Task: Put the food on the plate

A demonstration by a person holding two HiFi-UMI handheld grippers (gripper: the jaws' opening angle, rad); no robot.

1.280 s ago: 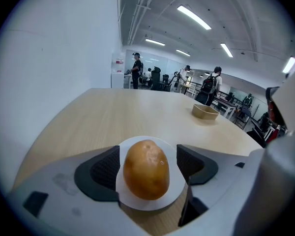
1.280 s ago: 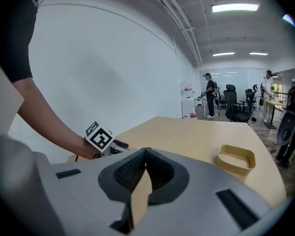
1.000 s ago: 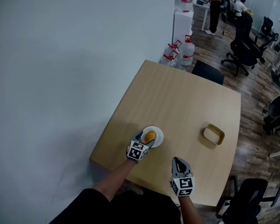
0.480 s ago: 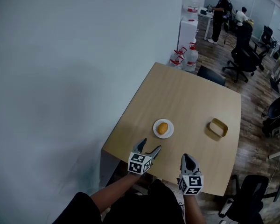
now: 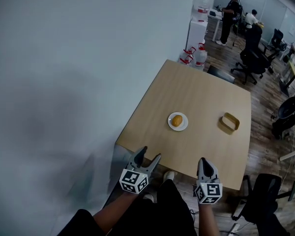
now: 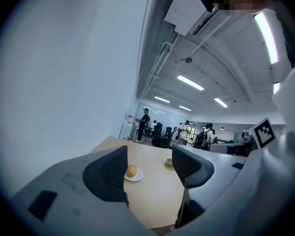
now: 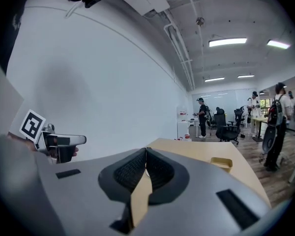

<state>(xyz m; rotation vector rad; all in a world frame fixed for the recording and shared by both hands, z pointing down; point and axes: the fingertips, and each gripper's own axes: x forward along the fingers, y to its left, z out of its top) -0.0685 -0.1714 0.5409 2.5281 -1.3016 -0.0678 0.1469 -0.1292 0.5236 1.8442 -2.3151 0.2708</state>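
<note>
With the food (image 5: 177,121) on the plate (image 5: 185,126), the likeliest risk seems the empty left gripper (image 5: 151,153), wide though just narrowing, or the closed right gripper (image 5: 203,161) clipping the table (image 5: 201,95).

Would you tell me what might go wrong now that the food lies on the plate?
The rounded food lies loose on a small plate, so a jolt to the table might roll it off. The left gripper, jaws apart, hangs by the table's near edge and could bump it.
</note>
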